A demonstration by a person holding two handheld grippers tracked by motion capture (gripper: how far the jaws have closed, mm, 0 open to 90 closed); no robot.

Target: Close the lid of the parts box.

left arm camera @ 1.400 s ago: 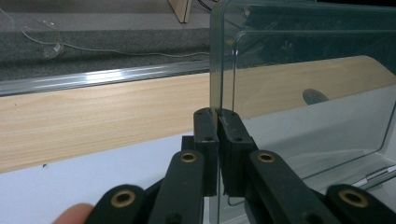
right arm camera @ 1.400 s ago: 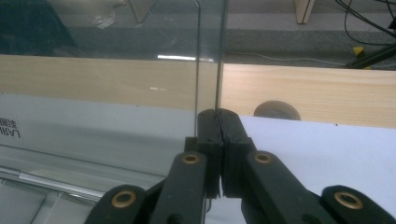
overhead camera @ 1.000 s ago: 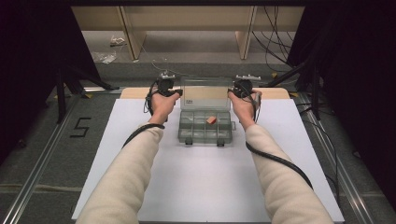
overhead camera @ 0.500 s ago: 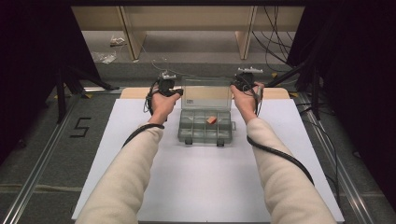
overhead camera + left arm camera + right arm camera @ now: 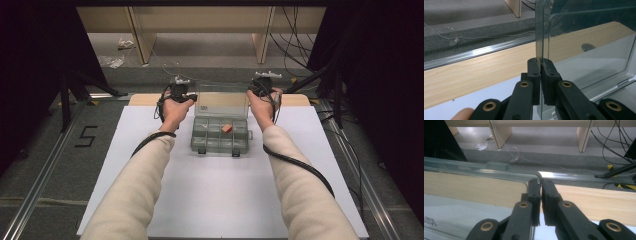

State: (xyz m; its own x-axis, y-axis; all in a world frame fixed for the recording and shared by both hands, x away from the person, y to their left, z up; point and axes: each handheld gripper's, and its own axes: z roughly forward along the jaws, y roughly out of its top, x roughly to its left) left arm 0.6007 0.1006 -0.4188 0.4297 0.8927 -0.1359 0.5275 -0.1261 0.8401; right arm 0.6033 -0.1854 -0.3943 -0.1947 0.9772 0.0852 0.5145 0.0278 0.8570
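A clear plastic compartment box (image 5: 220,142) lies on the white board, and its transparent lid (image 5: 222,102) is raised at the far side. One compartment holds a small orange block (image 5: 227,128). My left gripper (image 5: 179,91) is shut on the lid's left edge. In the left gripper view its pads (image 5: 540,61) pinch the clear lid (image 5: 586,50) edge-on. My right gripper (image 5: 263,85) has just been closing. It is now shut on the lid's right top corner, where the right gripper view has the pads (image 5: 541,182) clamping the lid's rim (image 5: 474,190).
The white board (image 5: 215,200) covers the table, with a wooden strip (image 5: 295,100) along its far edge. Beyond it run a metal rail and grey floor with cables (image 5: 295,55). Dark stands flank both sides. A "5" mark (image 5: 86,136) is on the floor at left.
My right gripper has shifted a little up in the picture, toward the far edge, at the lid's right corner. The left hand has stayed in place on the lid.
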